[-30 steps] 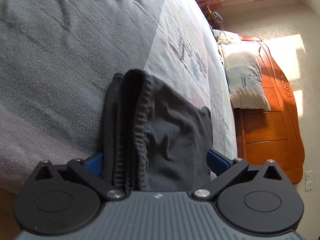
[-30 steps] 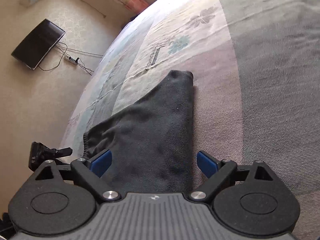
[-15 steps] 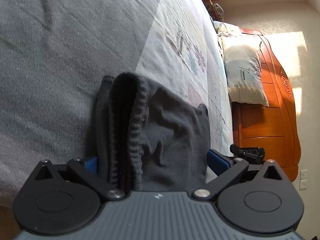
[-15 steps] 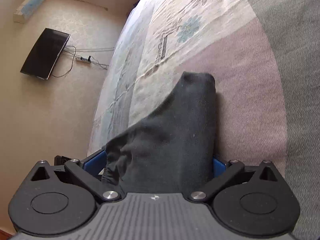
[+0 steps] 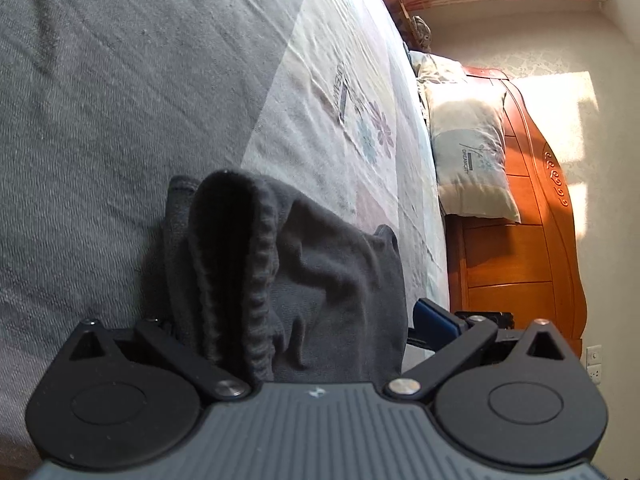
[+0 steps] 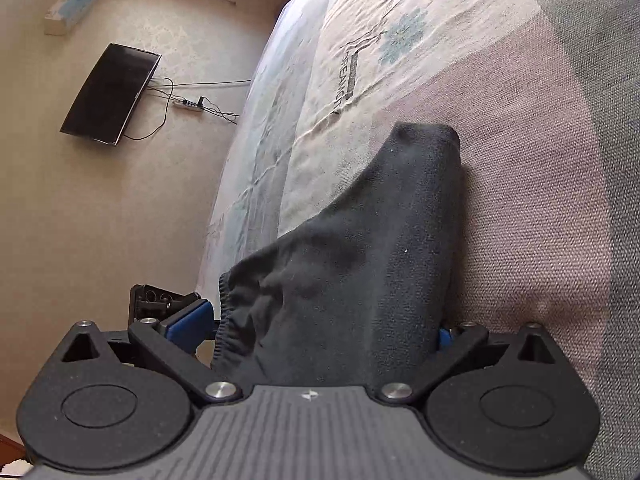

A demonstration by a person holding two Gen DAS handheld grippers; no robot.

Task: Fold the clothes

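Fingers of the left gripper (image 5: 294, 316) stand spread around the dark garment (image 5: 288, 272), pads not visibly pressing; the left pad is hidden by cloth. The garment lies bunched on the bed (image 5: 120, 100) near its front edge, ribbed band (image 5: 262, 280) uppermost. The right gripper (image 6: 320, 324) is likewise released, its blue pads flanking the cloth. Soft, light and limp, it is probably best pinched at the ribbed band. No containers show.
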